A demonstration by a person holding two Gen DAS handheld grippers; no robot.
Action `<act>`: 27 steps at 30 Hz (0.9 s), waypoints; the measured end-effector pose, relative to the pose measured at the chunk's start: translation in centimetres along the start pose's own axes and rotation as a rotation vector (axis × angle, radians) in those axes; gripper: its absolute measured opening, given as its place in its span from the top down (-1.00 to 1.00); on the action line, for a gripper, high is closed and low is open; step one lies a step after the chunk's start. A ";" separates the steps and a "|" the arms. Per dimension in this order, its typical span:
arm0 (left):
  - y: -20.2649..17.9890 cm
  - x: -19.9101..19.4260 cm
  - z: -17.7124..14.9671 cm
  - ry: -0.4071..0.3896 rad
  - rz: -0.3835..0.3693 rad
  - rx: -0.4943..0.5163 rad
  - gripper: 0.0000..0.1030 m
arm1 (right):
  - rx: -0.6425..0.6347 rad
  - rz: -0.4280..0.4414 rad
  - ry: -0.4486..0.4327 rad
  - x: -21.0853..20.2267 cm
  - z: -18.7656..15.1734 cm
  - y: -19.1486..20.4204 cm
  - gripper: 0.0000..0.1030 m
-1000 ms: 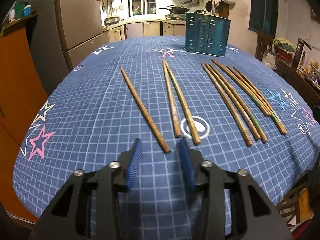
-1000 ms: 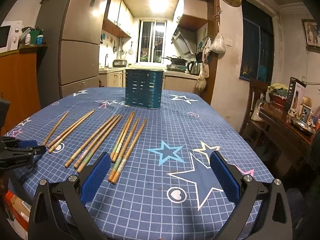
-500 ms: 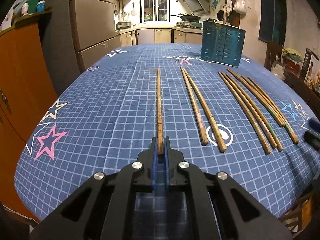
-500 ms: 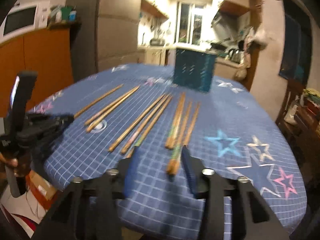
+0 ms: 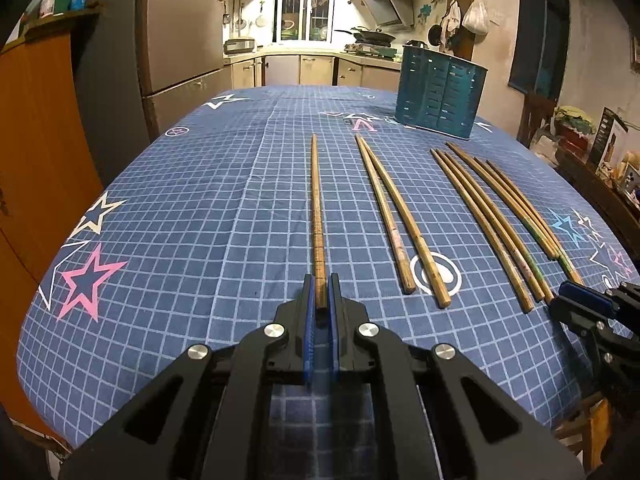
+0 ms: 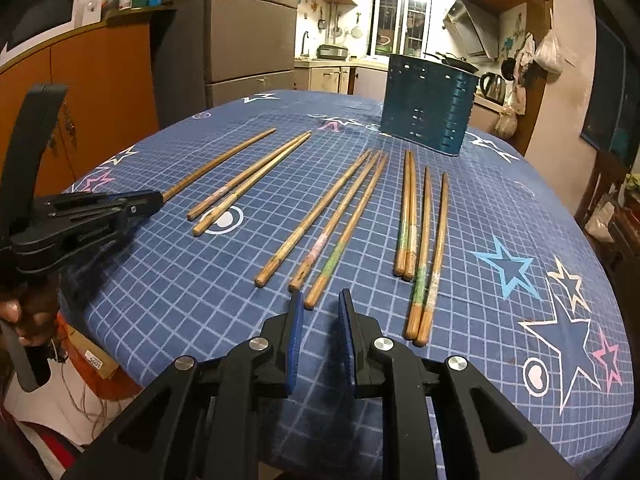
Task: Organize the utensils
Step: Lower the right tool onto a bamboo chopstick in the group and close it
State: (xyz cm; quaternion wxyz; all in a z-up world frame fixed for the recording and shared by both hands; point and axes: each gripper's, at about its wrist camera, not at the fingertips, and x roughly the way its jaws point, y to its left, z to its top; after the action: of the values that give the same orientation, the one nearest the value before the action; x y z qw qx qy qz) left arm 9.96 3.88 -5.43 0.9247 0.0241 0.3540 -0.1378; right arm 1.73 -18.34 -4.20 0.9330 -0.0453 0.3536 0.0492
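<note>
Several wooden chopsticks lie on a blue star-patterned tablecloth (image 5: 200, 208). My left gripper (image 5: 321, 284) is shut on the near end of the leftmost chopstick (image 5: 316, 208), which points away toward the kitchen. It also shows in the right wrist view (image 6: 158, 199), clamping that chopstick (image 6: 224, 158). My right gripper (image 6: 320, 300) is narrowly open, its jaws straddling the near end of a green-marked chopstick (image 6: 346, 236) without closing on it. A dark teal slotted utensil holder (image 5: 440, 90) stands at the far side of the table, also in the right wrist view (image 6: 428, 104).
A pair of chopsticks (image 5: 394, 216) lies right of the held one; more lie in groups further right (image 5: 492, 220). A fridge (image 5: 180, 36) and orange cabinet (image 5: 36, 140) stand left. A chair and cluttered side table (image 5: 580, 136) are right of the table.
My left gripper closed on the leftmost chopstick and swung it straight, then held. My right gripper narrowed from wide open and moved left and forward onto the middle group of chopsticks.
</note>
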 end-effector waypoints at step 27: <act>0.4 -1.7 -0.5 -0.073 0.005 -0.023 0.91 | 0.097 0.010 -0.128 -1.6 0.1 -2.0 0.83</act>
State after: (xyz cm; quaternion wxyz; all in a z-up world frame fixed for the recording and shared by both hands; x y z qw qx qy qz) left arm 8.56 4.71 -4.74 0.9376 0.0093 0.3217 -0.1320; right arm 0.83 -20.43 -2.93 0.9545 0.0049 0.2955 0.0398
